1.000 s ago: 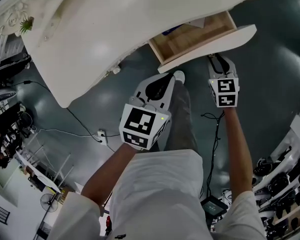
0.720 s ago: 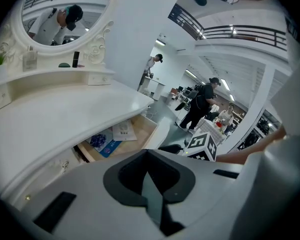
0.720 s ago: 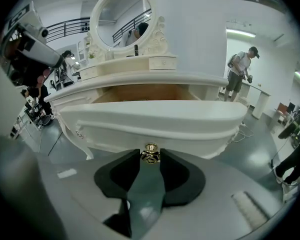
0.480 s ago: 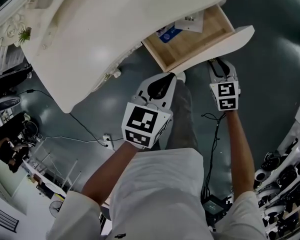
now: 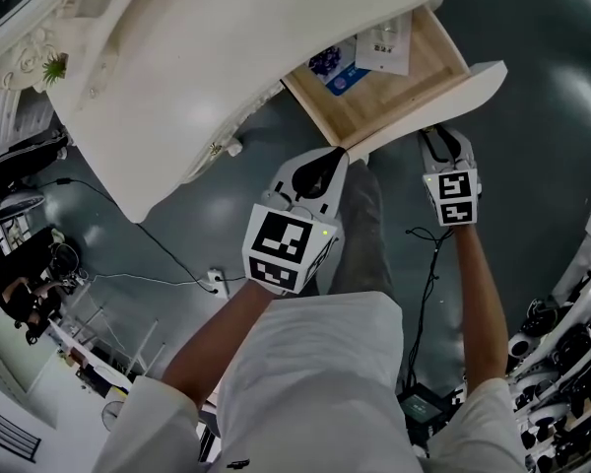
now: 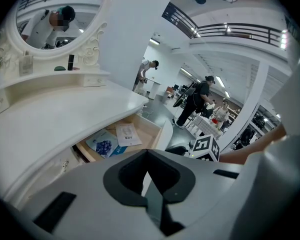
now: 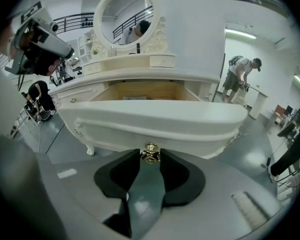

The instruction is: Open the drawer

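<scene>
The drawer (image 5: 451, 85) stood farther out than before, the right gripper (image 7: 150, 158) clenched on its knob (image 7: 150, 151); booklets (image 5: 360, 52) lay inside, beyond the jaws (left gripper (image 6: 148, 152) closed, empty).

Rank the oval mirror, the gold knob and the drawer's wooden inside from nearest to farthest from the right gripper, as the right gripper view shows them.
1. gold knob, between the jaws.
2. drawer's wooden inside, beyond the knob, centre.
3. oval mirror, at the top, farthest.
</scene>
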A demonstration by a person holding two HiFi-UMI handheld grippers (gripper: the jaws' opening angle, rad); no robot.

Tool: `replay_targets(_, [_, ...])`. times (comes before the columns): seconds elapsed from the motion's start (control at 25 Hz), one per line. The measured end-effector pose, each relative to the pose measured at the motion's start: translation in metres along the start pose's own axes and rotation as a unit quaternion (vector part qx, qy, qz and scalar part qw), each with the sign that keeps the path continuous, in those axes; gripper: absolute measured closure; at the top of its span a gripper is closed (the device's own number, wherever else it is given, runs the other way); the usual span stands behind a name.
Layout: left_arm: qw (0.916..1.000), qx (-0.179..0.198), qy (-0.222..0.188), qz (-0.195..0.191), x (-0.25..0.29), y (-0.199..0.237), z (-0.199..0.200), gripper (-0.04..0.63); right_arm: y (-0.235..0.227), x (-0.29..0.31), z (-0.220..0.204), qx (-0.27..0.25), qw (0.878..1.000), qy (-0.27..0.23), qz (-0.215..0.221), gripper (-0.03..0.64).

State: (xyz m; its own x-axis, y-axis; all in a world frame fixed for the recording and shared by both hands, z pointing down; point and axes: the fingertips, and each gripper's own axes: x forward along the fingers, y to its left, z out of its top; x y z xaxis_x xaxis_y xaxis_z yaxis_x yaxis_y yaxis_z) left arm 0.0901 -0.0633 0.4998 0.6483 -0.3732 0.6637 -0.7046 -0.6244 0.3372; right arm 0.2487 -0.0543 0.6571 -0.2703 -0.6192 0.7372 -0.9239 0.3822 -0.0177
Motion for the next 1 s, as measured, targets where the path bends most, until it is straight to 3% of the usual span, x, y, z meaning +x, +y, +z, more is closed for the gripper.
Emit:
replay_targets(0.32, [1.0,0.002,0.001,-0.001,-0.007,-0.004,-0.006,0.595,-0.001,0.001,0.001,-0.004,1.0,-0.003,-0.009,0.48])
replay_targets(0.6, [1.0,0.0,0.001,0.0,-0.016,-0.007,-0.015,0.595,-0.004,0.001,0.0,0.022,0.999,-0.008,-0.023,0.468])
replay_targets(0.72, [1.0,0.0,-0.001,-0.004,-0.02,-0.008,-0.017,0.595,0.001,-0.004,0.011,0.01,0.999,-0.018,-0.027,0.437])
replay_targets(1.0, [1.0,0.003,-0.005,-0.006,-0.03,-0.006,-0.017,0.595,0.006,-0.02,0.021,0.002,0.999,-0.028,-0.04,0.437])
